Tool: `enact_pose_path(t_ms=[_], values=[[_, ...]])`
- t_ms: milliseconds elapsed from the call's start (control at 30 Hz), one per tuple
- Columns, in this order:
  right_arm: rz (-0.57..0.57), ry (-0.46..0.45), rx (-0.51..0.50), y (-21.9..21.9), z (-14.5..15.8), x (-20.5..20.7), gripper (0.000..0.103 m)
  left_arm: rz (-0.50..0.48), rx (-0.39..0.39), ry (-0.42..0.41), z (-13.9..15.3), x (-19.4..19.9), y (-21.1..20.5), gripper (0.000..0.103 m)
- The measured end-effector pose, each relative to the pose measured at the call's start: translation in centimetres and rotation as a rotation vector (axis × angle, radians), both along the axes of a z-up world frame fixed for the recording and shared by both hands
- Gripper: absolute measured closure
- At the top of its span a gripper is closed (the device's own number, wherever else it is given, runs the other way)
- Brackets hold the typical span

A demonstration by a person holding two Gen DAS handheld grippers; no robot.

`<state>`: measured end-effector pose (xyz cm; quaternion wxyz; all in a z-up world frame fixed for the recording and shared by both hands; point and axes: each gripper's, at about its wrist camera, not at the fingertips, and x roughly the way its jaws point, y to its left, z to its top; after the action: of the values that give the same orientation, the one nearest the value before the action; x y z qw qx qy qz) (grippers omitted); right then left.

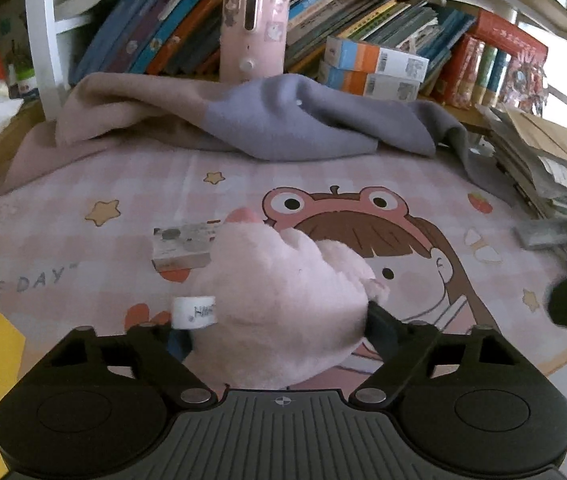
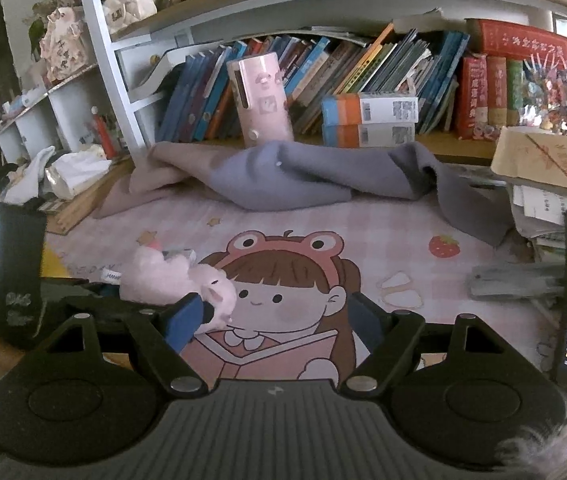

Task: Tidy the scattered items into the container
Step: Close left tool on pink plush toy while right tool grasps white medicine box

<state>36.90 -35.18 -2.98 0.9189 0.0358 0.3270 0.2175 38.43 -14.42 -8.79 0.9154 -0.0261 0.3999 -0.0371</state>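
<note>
left gripper (image 1: 279,320) angled down, jaws closed around plush (image 1: 283,300), pads on its sides, right gripper (image 2: 279,316) angled down, jaws apart, nothing between them

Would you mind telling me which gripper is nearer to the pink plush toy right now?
Left. The left gripper has the pink plush toy between its fingers, while the right gripper sits off to the toy's right, empty over the mat.
</note>
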Motion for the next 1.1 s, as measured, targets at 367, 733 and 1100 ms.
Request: enact_pose_path(t_ms=[367, 733, 1100], values=[[0.106, 0.012, -0.003, 4.5, -2.6, 3.7, 0.025, 0.049, 0.02, 0.06, 2.7, -7.0, 2.7, 0.028], [0.293, -0.056, -0.091, 13.3, -5.7, 6.6, 0.025, 0.186, -0.034, 0.016, 6.1, -12.5, 5.5, 0.028], [0.19, -0.067, -0.126, 19.5, -9.0, 8.7, 0.025, 0.254, -0.021, 0.004, 8.1, -15.7, 6.4, 0.028]])
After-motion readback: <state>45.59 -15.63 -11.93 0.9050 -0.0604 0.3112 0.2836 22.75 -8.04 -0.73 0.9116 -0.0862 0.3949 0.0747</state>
